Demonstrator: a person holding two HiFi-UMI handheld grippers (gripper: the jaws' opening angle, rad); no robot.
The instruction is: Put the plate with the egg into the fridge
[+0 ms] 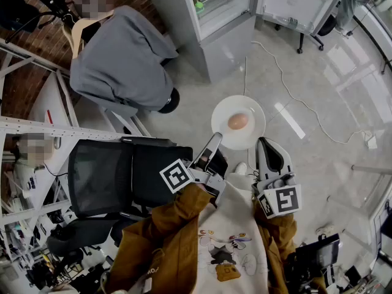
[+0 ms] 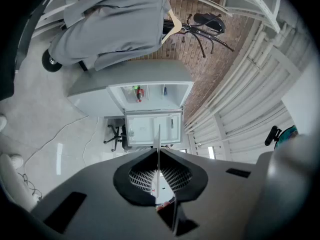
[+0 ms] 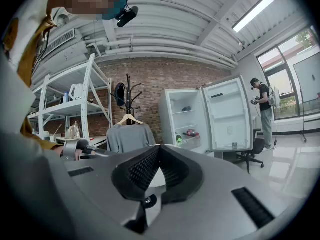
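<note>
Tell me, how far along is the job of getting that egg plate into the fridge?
Done: the fridge door stands open, and the plate with the egg is picked up. In hand: the left gripper is clamped on its rim, above the floor. Left: carrying it to the fridge and setting it inside.

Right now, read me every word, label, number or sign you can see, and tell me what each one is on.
No text here is readable.
Small white letters on the brown jacket: too blurred to read.
Colourful cartoon print on the cream sweatshirt: no legible words.
Labels on the white open fridge: none can be made out.
</note>
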